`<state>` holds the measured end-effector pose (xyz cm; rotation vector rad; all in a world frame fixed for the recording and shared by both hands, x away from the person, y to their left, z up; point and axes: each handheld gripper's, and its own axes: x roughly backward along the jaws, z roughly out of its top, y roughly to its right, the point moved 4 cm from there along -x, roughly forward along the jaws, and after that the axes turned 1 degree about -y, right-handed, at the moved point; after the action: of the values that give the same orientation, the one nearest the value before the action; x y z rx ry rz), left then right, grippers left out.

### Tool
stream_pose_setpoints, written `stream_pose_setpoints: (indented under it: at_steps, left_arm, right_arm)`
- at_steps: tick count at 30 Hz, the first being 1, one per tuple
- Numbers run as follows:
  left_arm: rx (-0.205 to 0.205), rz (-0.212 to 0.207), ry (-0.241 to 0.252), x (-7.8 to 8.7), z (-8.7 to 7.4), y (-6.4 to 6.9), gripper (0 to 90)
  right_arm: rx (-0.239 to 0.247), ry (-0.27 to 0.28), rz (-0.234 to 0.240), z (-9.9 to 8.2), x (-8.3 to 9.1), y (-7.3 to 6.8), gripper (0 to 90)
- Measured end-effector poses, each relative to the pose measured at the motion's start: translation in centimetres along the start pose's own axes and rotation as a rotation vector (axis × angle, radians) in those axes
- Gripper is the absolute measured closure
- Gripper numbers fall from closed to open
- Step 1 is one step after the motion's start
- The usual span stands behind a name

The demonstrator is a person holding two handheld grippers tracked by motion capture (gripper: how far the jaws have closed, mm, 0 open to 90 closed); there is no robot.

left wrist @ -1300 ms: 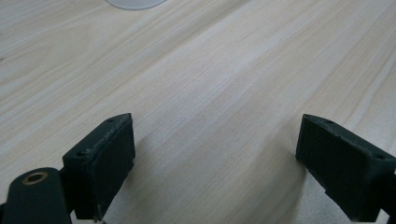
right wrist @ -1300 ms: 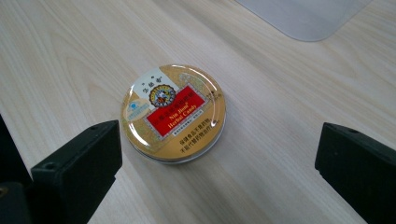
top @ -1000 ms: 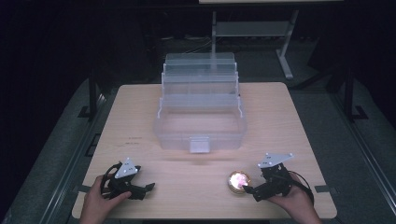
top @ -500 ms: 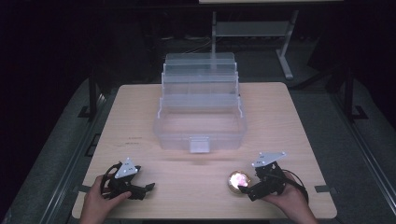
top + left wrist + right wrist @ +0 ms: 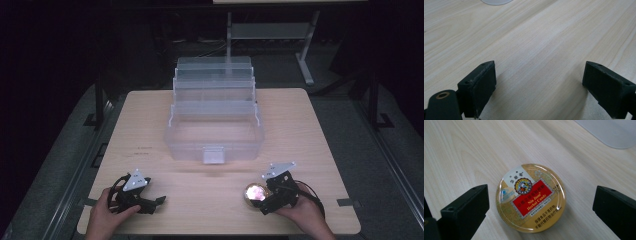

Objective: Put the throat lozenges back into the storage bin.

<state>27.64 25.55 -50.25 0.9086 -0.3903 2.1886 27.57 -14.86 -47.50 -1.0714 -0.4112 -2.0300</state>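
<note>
A round gold candy tin (image 5: 531, 198) with a red label lies flat on the wooden table (image 5: 310, 130), near the front right edge, seen from above as a shiny disc (image 5: 254, 193). My right gripper (image 5: 539, 210) stands open around it, one jaw on each side, not touching it; in the high view that gripper (image 5: 264, 199) sits just right of the tin. My left gripper (image 5: 156, 202) rests at the front left, open (image 5: 539, 87), with bare wood between its jaws.
A clear plastic tiered box (image 5: 214, 117) stands open at the table's middle and back, its latch (image 5: 213, 155) facing me. Its edge (image 5: 609, 132) shows at the top right of the right gripper view. A metal stand (image 5: 265, 30) is behind the table.
The right gripper has shifted slightly left and forward toward the tin. The left gripper has stayed put.
</note>
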Motion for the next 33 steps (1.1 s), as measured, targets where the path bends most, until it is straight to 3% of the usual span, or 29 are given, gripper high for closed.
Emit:
stream_pose_setpoints:
  at_steps: [15, 33]
  left_arm:
    - [0.002, 0.0, 0.002, 0.0, 0.0, 0.0, 10.9]
    - [0.002, 0.0, 0.002, 0.0, 0.0, 0.0, 10.9]
  right_arm:
    - [0.043, -0.053, -0.005, 0.5, -1.6, -0.8, 0.3]
    - [0.055, -0.108, -0.017, 0.3, -2.5, -0.8, 0.5]
